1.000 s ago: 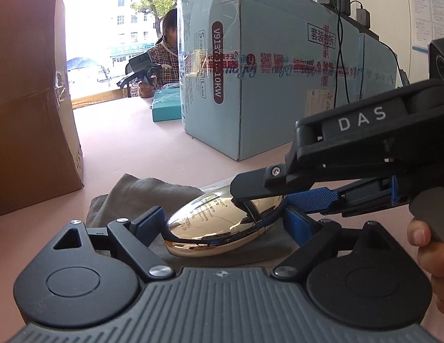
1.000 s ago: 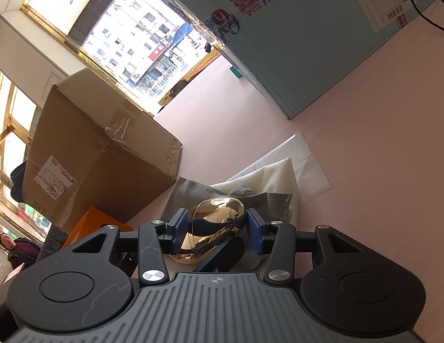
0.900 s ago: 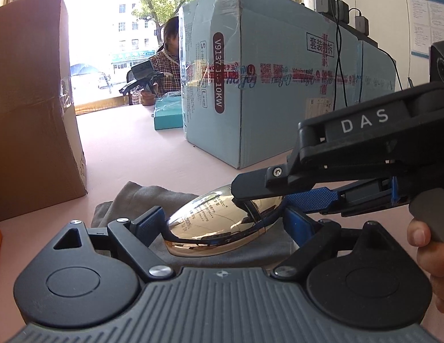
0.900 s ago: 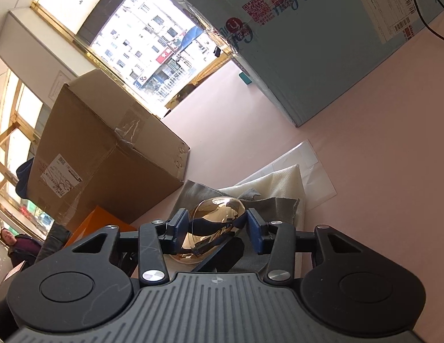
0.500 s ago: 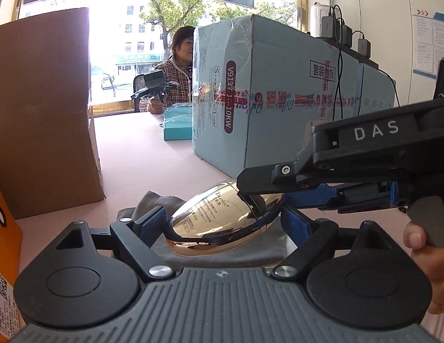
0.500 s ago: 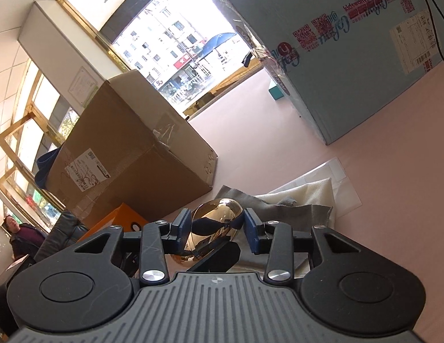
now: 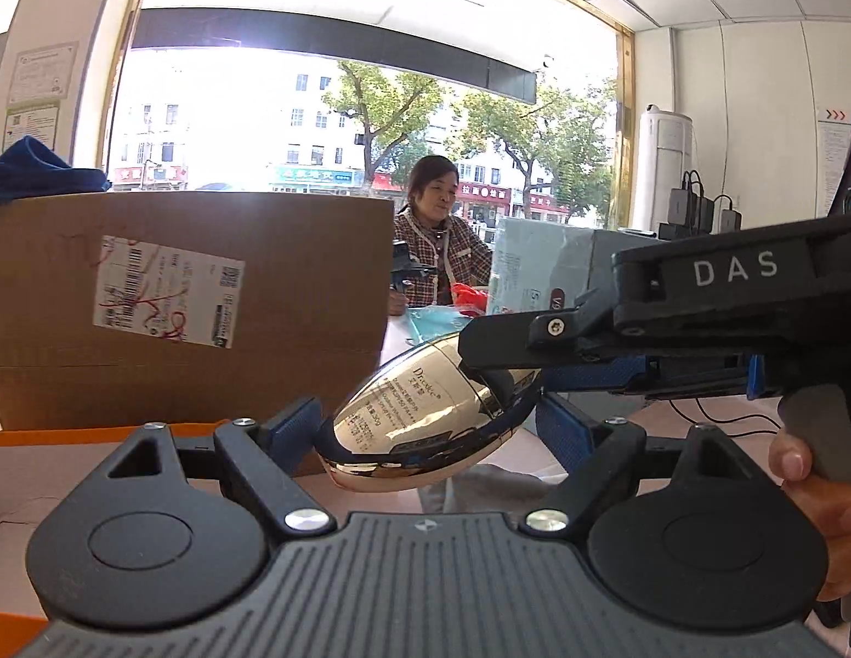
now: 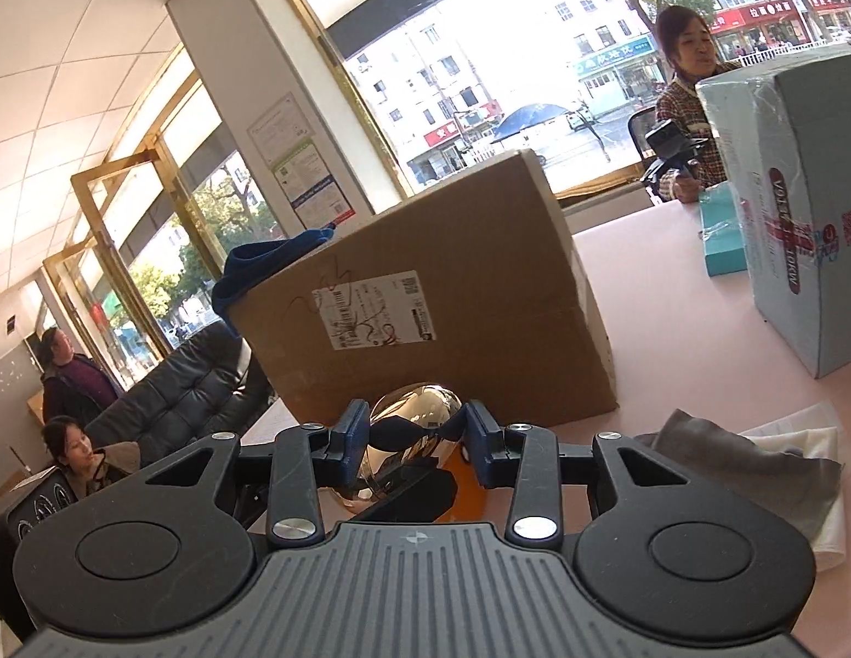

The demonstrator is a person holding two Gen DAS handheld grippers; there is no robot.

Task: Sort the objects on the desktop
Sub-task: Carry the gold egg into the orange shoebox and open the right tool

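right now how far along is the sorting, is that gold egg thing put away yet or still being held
Not put away yet. In hand: the gold egg-shaped container is up off the table, with the right gripper shut on it and the left gripper open around it. The grey cloth lies on the pink table. Left: setting the container down; no clear destination shows beyond an orange edge below.

The golden egg-shaped container (image 7: pixel 420 422) has been lifted off the grey cloth (image 8: pixel 743 471).

Cloth (image 8: pixel 743 471) right of cardboard box (image 8: pixel 453 307), on table (image 8: pixel 672 274)
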